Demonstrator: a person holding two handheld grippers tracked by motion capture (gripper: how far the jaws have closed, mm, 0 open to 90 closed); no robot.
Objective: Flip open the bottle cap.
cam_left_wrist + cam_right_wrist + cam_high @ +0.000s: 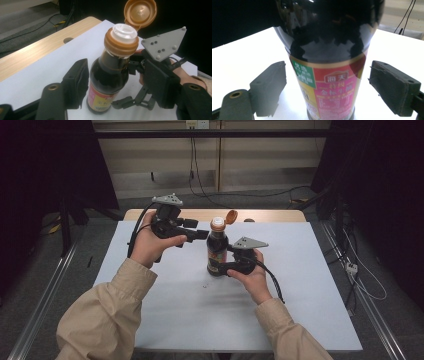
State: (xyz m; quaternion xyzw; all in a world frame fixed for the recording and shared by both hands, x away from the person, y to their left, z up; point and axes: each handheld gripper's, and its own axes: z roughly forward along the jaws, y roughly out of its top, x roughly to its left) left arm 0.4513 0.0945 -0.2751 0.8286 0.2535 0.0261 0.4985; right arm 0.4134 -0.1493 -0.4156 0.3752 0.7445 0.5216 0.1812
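On counter: bottle (217,251) upright mid-sheet, dark liquid inside, red and green label on the front.
Cap: orange flip lid (140,11) hinged back, white spout (124,33) exposed.
Right claw (332,86): spread, 2 jaws either side of the bottle's lower body, clear gaps both sides, no contact.
Left claw (125,82): spread, raised near the bottle's neck, left pad (80,83) just beside the shoulder, not touching as far as I can tell.
Sheet (300,285): white, covers the wooden counter (200,214).
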